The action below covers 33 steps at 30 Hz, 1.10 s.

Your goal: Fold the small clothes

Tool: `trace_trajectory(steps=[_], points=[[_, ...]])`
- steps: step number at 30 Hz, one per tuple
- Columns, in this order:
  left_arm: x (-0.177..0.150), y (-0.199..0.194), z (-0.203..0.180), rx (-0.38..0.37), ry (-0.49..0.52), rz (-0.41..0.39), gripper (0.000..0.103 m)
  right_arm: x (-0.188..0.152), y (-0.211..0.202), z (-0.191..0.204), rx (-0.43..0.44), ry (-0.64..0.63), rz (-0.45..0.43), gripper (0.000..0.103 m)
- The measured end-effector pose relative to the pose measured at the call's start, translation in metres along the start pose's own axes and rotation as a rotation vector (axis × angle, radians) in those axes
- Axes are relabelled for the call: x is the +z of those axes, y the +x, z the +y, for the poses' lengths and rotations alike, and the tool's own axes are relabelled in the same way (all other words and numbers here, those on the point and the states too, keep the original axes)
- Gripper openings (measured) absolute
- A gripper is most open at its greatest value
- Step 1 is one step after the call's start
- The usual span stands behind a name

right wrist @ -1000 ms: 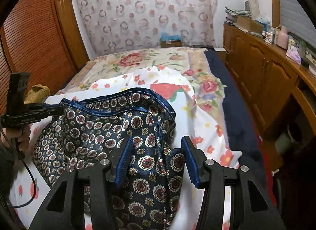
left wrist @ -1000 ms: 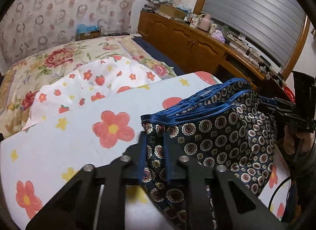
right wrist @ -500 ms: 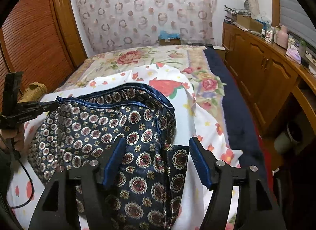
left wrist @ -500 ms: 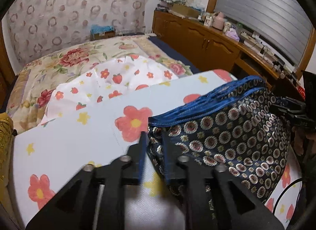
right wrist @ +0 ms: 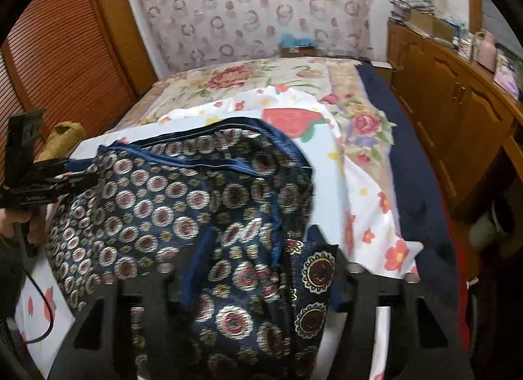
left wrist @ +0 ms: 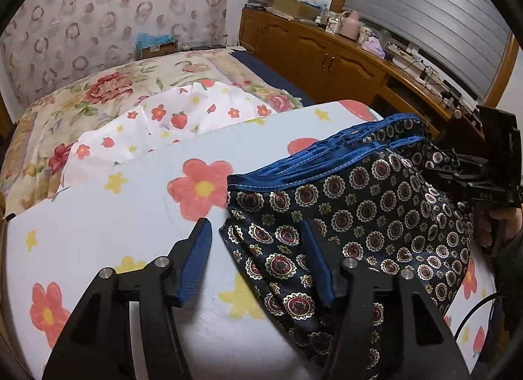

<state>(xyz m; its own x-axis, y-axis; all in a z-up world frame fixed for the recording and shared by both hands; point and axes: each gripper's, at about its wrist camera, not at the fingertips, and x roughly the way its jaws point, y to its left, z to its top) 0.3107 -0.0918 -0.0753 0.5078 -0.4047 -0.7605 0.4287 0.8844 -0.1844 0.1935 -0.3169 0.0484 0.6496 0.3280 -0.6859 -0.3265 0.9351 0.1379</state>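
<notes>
Flower-print sheeting covers the bed (left wrist: 98,216) where the navy medallion-print shorts (left wrist: 376,216) lie bunched, waistband away from me. My left tool (left wrist: 258,249) gapes apart around their near edge; my right tool (right wrist: 261,259) also stands spread, cloth draped between. No legible writing.
</notes>
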Motion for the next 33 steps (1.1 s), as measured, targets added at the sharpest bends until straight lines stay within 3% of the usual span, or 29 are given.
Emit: trace_trajectory(steps=[1,3,7,21,33], points=[[0.001,0.0,0.001,-0.013,-0.002,0.0,0.052,-0.001,-0.001,0.0,0.007,-0.004,0.002,0.041],[0.001,-0.001,0.0,-0.05,-0.012,0.006,0.042,-0.002,-0.003,-0.002,0.042,0.006,0.0,0.022],[-0.001,-0.005,-0.003,-0.074,-0.01,0.012,0.008,-0.007,-0.014,-0.001,0.046,0.019,-0.048,0.015],[0.003,-0.1,-0.029,-0.005,0.044,-0.214,0.005,0.002,-0.071,0.044,0.013,-0.066,-0.234,0.012],[-0.028,-0.186,0.014,0.103,-0.034,-0.362,0.005,0.03,-0.084,0.12,0.101,-0.223,-0.335,0.012]])
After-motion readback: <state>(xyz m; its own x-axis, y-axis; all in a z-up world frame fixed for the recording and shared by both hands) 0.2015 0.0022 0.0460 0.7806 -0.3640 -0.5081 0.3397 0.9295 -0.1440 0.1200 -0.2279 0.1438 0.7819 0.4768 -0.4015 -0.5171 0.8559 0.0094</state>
